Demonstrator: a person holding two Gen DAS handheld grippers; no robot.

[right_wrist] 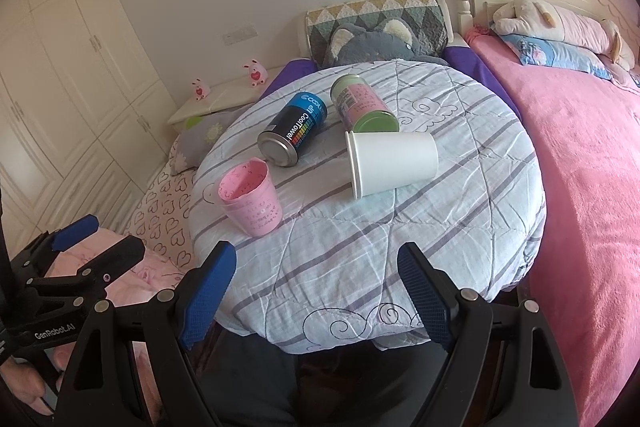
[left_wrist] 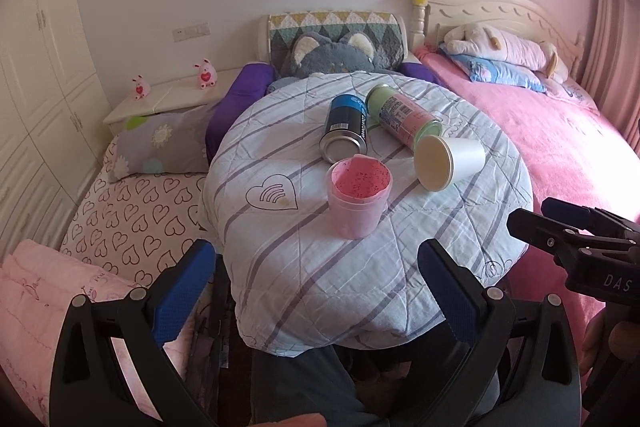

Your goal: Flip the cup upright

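Note:
A white paper cup (left_wrist: 450, 157) (right_wrist: 392, 161) lies on its side on the round table covered with a striped quilt (left_wrist: 320, 267) (right_wrist: 360, 247). A pink measuring cup (left_wrist: 359, 195) (right_wrist: 250, 198) stands upright near the table's front left. My left gripper (left_wrist: 316, 267) is open and empty, low at the table's near edge, short of the pink cup. My right gripper (right_wrist: 316, 275) is open and empty at the near edge, well short of the white cup. Each gripper also shows at the edge of the other's view.
A blue-and-black can (left_wrist: 346, 135) (right_wrist: 294, 135) and a green-and-pink can (left_wrist: 404, 119) (right_wrist: 362, 105) lie on their sides behind the cups. A pink bed (left_wrist: 560, 155) (right_wrist: 592, 167) is right of the table, a heart-print bed (left_wrist: 132, 211) left.

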